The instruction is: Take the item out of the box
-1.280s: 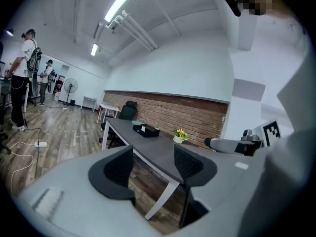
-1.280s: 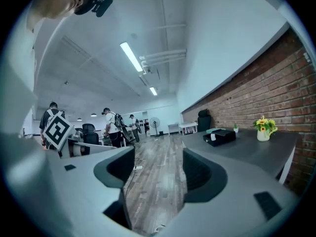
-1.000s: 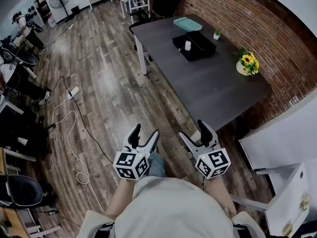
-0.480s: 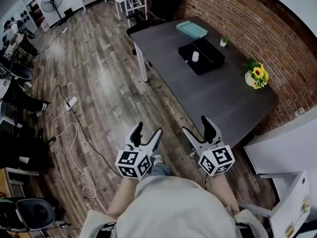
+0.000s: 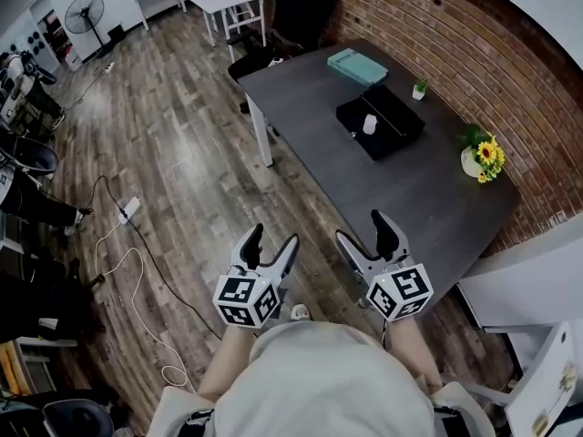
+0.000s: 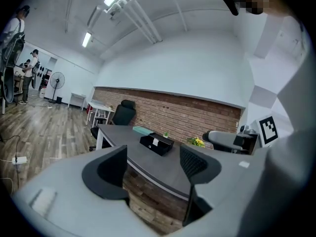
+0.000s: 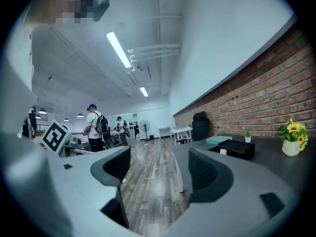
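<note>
An open black box (image 5: 380, 121) lies on the dark grey table (image 5: 410, 194) with a small white item (image 5: 370, 124) standing in it. The box also shows far off in the left gripper view (image 6: 157, 142) and the right gripper view (image 7: 237, 147). My left gripper (image 5: 270, 243) and right gripper (image 5: 363, 231) are both open and empty, held side by side over the wooden floor, well short of the table. Neither is near the box.
A teal book (image 5: 357, 65), a tiny potted plant (image 5: 419, 88) and a sunflower pot (image 5: 483, 157) share the table. A black office chair (image 5: 296, 7) stands at its far end. Cables and a power strip (image 5: 128, 210) lie on the floor at left. People stand far left.
The view has advanced toward the table, so the box and table sit lower and nearer in the head view. Both grippers stay open at the same spot before me.
</note>
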`<action>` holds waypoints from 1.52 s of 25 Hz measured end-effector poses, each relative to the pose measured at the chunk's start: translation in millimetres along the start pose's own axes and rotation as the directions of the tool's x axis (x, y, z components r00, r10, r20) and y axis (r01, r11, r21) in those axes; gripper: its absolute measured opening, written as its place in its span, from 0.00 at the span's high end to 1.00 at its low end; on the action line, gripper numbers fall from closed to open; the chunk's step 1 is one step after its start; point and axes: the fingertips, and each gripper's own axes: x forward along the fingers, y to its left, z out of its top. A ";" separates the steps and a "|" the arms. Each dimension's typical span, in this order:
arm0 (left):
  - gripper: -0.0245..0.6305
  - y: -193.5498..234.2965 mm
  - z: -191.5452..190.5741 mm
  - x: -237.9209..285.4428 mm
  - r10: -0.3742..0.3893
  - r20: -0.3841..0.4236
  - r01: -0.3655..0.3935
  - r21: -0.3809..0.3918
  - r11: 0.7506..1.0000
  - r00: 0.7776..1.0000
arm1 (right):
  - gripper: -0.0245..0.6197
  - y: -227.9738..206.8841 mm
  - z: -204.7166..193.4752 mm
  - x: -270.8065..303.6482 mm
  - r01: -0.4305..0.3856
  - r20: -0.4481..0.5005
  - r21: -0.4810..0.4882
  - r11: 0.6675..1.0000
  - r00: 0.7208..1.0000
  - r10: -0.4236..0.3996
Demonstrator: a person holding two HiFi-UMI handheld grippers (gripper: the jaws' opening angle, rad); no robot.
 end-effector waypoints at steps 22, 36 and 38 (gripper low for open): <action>0.48 89.2 17.6 137.9 -0.041 -0.071 0.039 -0.032 0.999 0.997 | 0.42 -127.0 5.9 141.5 0.140 -0.054 -0.046 0.989 0.988 -0.142; 0.48 116.1 49.0 279.5 -0.125 -0.146 0.124 -0.016 0.992 0.981 | 0.42 -269.0 -9.5 235.6 0.266 -0.160 -0.063 0.962 0.949 -0.273; 0.48 115.2 47.1 295.3 -0.138 -0.165 0.136 -0.019 0.990 0.977 | 0.42 -286.5 -18.9 245.2 0.273 -0.190 -0.065 0.960 0.941 -0.280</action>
